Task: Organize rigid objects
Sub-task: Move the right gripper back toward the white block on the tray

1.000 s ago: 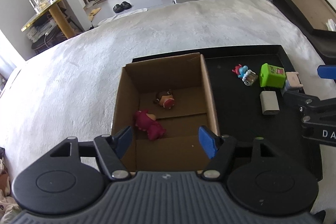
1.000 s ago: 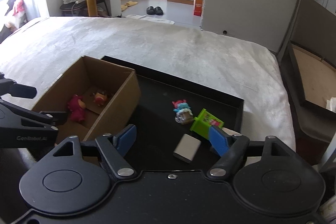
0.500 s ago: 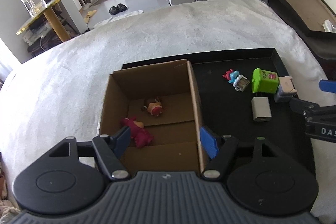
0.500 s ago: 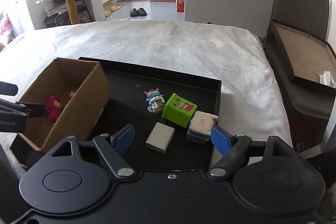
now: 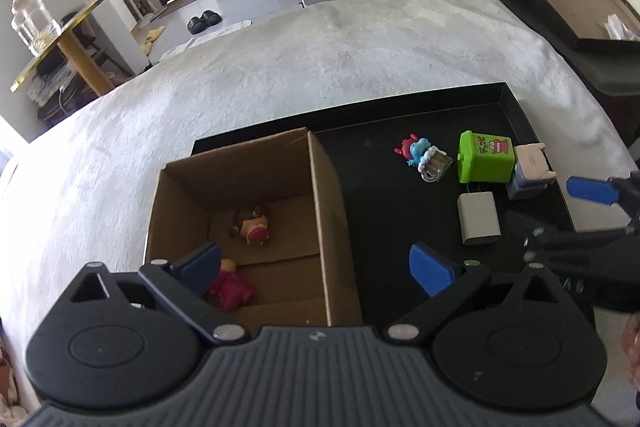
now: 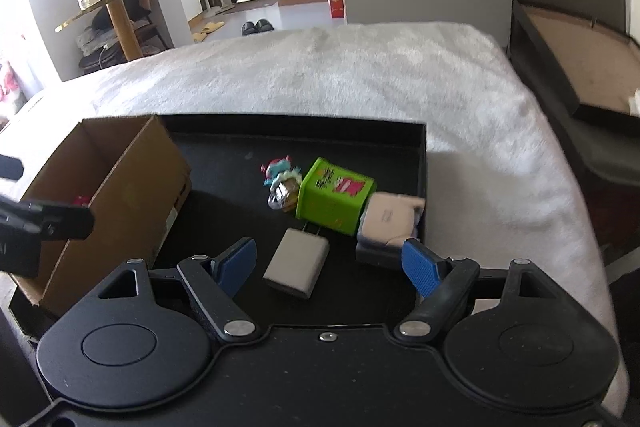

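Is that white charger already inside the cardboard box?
No, the white charger lies on the black tray beside the green toy bin, outside the cardboard box.

left tool [image 5: 316, 267] jaws just opened wider, empty

Two toys [image 5: 253, 225] in one box [image 5: 320, 195]; four items [image 5: 485, 157] on one tray [image 5: 516, 107].

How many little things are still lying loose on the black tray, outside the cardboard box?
4: a red-and-blue toy with a tiny mug, a green box beside it, a pink-and-grey block at the tray's right rim, and a grey charger nearest the camera.
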Motion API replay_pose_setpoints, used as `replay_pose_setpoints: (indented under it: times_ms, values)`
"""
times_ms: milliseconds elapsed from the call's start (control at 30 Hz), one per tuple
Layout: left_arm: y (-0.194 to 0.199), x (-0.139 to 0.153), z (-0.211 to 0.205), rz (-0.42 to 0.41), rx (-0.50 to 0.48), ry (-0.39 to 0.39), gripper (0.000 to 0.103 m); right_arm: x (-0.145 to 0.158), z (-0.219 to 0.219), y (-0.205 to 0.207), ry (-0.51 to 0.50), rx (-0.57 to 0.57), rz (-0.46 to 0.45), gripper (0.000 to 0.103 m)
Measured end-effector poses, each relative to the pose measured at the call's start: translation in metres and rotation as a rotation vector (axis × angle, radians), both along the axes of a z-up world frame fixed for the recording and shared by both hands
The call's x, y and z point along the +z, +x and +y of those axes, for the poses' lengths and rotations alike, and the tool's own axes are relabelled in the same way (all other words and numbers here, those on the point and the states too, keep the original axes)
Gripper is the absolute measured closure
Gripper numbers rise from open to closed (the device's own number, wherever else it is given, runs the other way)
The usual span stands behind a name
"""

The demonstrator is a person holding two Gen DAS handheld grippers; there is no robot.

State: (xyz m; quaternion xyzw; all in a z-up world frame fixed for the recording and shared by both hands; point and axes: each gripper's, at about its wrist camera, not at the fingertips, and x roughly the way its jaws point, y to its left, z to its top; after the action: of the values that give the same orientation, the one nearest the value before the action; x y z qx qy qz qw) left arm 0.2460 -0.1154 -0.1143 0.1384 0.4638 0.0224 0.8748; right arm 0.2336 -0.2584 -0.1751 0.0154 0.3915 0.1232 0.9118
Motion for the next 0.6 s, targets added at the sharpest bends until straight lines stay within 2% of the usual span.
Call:
replay_pose_setpoints:
  times_ms: [200, 600]
  values:
    - [0.009, -0.012, -0.009, 0.015, -0.027, 0.038, 0.003, -0.016, -0.001, 0.003, 0.005, -0.002, 0.036, 0.023]
    - [0.022, -0.029, -0.007, 0.03, -0.011, 0.143, 0.003, -0.033, 0.015, 0.013, 0.017, 0.029, 0.067, 0.025]
